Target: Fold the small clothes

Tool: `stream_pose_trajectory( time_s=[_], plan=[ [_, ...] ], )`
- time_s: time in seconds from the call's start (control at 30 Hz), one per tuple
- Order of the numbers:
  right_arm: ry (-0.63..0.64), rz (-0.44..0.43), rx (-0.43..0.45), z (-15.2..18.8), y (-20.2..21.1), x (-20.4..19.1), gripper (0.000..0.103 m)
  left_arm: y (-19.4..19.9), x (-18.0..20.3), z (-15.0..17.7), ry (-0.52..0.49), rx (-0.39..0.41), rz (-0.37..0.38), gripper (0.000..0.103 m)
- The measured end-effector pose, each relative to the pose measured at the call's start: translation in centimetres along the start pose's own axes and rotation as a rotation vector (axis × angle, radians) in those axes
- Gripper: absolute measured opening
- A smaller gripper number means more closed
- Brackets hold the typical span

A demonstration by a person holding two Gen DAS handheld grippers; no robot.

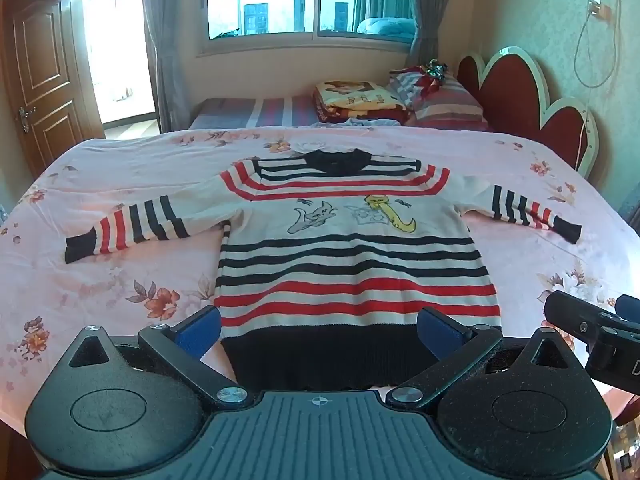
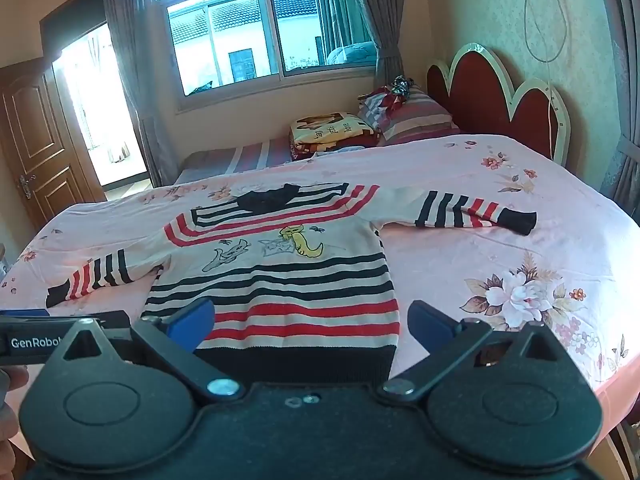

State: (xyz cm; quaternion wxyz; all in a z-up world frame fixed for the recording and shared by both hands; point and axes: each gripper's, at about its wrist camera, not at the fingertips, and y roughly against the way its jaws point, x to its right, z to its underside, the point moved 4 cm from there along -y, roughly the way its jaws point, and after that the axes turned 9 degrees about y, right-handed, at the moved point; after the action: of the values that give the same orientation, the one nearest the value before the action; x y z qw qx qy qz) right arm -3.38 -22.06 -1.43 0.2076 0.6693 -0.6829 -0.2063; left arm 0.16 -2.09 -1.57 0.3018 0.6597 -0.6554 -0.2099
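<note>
- The striped sweater (image 1: 352,256) lies flat, front side up, on the bed (image 1: 120,280) with its pink floral sheet, both sleeves spread out sideways.
- The left claw (image 1: 319,330) has its fingers apart and holds nothing; the sweater's dark hem lies just ahead, between the blue pads (image 1: 199,330).
- The right claw (image 2: 311,325) is spread wide too, empty, just short of the hem's right corner.
- A folded blanket (image 1: 356,100) and pillows (image 1: 440,100) sit far beyond the sweater's collar.
</note>
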Motion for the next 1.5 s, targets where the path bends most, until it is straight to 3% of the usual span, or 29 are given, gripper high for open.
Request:
stream_pose_trajectory(
  time_s=[1.13, 1.5],
  plan=[
    [-0.01, -0.001, -0.019, -0.3, -1.4, -1.0, 0.102, -2.4, -1.0, -1.2, 0.029, -0.008, -0.014, 0.103],
    [0.036, 0.055, -0.02, -2.2, -5.8, 1.1, 0.102, -6.7, 0.0, -2.9, 0.051, -0.014, -0.045, 0.103]
  ],
)
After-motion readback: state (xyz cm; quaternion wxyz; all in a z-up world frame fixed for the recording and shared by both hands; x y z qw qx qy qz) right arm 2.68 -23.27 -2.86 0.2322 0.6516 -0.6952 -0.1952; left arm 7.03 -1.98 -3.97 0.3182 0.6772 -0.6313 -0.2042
